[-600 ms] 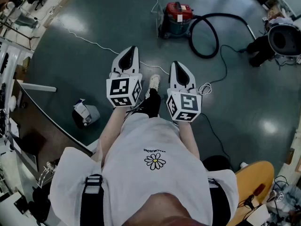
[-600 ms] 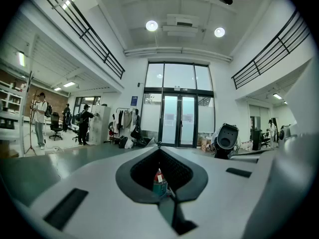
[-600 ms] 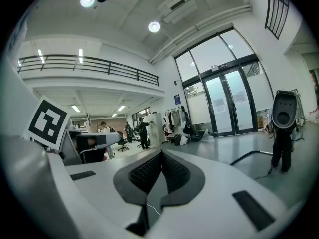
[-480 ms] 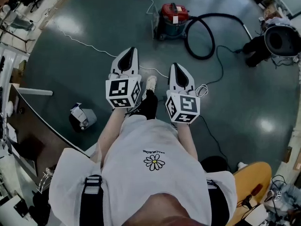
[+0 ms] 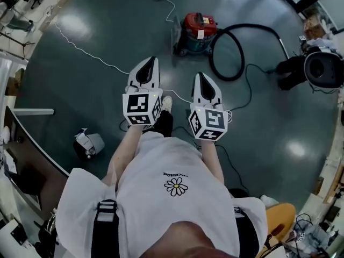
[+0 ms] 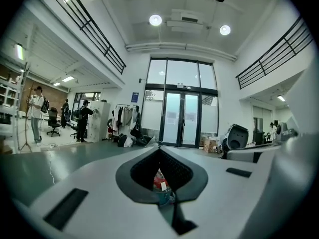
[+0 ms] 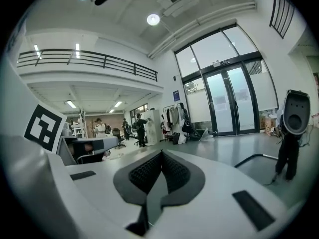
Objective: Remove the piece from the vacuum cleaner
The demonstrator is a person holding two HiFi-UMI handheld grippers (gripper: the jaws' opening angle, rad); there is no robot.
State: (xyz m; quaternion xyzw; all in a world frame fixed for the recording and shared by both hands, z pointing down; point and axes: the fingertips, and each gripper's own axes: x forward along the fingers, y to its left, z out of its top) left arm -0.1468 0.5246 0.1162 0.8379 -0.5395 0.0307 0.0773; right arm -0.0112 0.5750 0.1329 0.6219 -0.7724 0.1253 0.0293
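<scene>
Floor [image 5: 97, 31]: dark, glossy. Vacuum [image 5: 196, 28], red-topped, stands on it ahead of both grippers and well apart from them. Its black hose [image 5: 242, 25] loops to its right. Left gripper [image 5: 152, 60] has its jaws pressed together and holds nothing. Right gripper [image 5: 200, 75] is the same.

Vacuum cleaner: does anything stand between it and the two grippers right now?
Nothing solid. Bare floor separates the vacuum cleaner from the shut left gripper and right gripper, held well short of it. Only a thin white cord crosses the floor there; the black hose loops off to the right.
</scene>
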